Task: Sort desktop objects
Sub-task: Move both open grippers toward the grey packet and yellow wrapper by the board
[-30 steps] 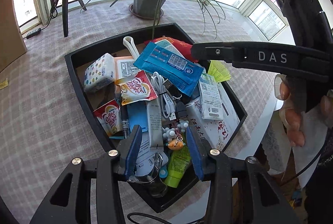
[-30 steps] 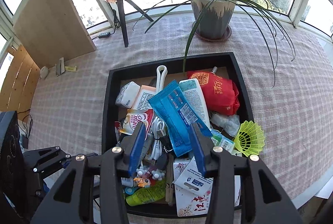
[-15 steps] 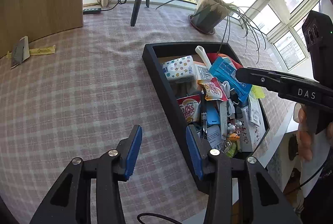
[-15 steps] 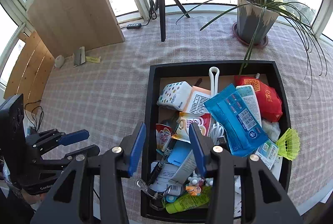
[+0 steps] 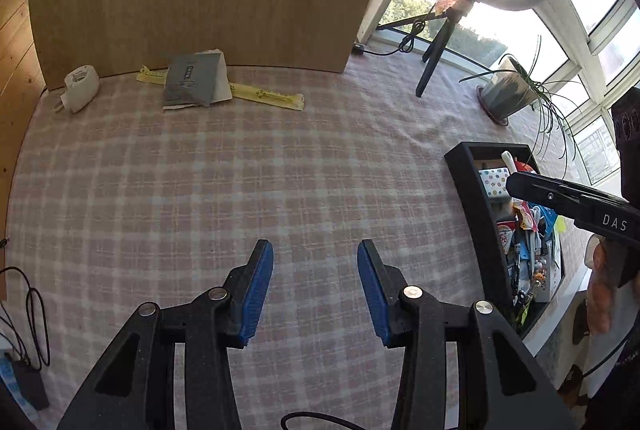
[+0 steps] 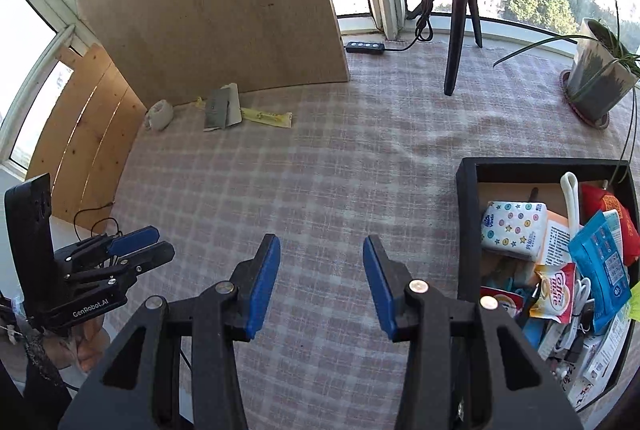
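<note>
A: Where are the objects to be sorted?

B: Heaped in the black tray (image 6: 467, 222), at the right on the checked tablecloth (image 6: 320, 166).

A: And the grippers?

B: The left gripper (image 5: 315, 286) and right gripper (image 6: 321, 282) are held apart, empty, over bare cloth. Nothing is grasped; an item must next be picked from the tray.

A pink checked cloth is covering the worktop (image 6: 320, 166). A black tray (image 6: 466, 230) is sitting at 3 o'clock, a potted plant (image 6: 600, 82) and tripod (image 6: 456, 42) at 1 o'clock. At 11 o'clock a grey packet (image 5: 188, 82), yellow strip (image 5: 272, 95) and white plug (image 5: 80, 86) are lying beside a leaning board (image 6: 224, 10).
</note>
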Available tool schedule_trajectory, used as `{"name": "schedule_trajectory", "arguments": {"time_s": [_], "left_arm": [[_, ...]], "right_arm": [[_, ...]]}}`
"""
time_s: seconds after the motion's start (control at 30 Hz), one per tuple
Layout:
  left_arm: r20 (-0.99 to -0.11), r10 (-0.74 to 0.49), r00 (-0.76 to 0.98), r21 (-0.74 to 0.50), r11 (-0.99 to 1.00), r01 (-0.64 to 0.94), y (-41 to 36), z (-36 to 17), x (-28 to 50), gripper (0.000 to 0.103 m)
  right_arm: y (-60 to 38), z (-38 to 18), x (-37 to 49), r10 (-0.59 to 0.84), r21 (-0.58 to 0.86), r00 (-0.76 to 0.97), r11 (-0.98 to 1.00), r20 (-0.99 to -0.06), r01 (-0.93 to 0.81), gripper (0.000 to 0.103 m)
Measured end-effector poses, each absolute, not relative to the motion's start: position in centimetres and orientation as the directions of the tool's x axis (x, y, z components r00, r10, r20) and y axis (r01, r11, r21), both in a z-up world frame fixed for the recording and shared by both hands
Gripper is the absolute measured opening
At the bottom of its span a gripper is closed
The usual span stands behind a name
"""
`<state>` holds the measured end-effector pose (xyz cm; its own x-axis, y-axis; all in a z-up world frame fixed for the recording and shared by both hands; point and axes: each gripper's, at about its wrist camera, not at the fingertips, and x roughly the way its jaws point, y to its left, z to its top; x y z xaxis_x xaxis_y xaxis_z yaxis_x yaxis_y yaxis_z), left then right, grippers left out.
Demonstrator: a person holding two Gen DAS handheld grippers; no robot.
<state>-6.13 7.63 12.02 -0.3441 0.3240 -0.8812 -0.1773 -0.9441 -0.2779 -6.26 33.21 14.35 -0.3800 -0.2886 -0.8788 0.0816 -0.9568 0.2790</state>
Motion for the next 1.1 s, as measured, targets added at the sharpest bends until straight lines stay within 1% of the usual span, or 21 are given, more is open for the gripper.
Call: {"name": "schedule_trajectory", "arguments": {"time_s": [0.13, 0.23, 0.43, 0.63, 0.77, 0.93, 1.03, 1.1], "left_arm": [[-0.884, 0.288, -0.369, -0.272, -0.958, -0.095, 1.2, 11.4, -8.7, 0.041], [-0.882, 0.274, -0.384, -0.272, -0.960, -0.060, -2.3, 11.1, -10.6, 0.041], [-0.872, 0.273, -0.406, -0.288, -0.957, -0.024, -5.7, 10.2, -15.4, 0.041], [-0.864, 0.255, -0.434, -0.319, -0.944, 0.080, -9.7, 9.1, -20.4, 0.041], [-0.868, 0.267, -0.420, -0.335, -0.937, 0.097, -10.3, 7.6, -22.9, 0.041], [-0.874, 0.288, -0.392, -0.350, -0.932, 0.096, -8.5, 4.8, -25.8, 0.041], [-0.865, 0.330, -0.378, -0.396, -0.912, 0.110, -7.4, 2.9, -27.5, 0.041], [-0.863, 0.339, -0.374, -0.403, -0.909, 0.106, -6.6, 2.2, -28.5, 0.041]], "right_arm": [[28.8, 13.9, -8.4, -0.295, 0.279, -0.374, -0.955, -0.879, 0.098, 0.043], [26.1, 13.6, -10.1, -0.298, 0.280, -0.371, -0.954, -0.879, 0.105, 0.042], [22.3, 13.0, -14.4, -0.312, 0.293, -0.372, -0.950, -0.874, 0.109, 0.042], [19.8, 11.6, -19.3, -0.371, 0.357, -0.368, -0.928, -0.853, 0.108, 0.042], [18.5, 9.3, -22.8, -0.347, 0.339, -0.363, -0.937, -0.865, 0.088, 0.042], [17.9, 5.7, -26.5, -0.364, 0.374, -0.330, -0.927, -0.871, 0.035, 0.040], [18.0, 3.9, -28.4, -0.380, 0.406, -0.325, -0.914, -0.866, -0.013, 0.039], [17.9, 2.8, -29.5, -0.395, 0.428, -0.320, -0.903, -0.861, -0.040, 0.039]]}}
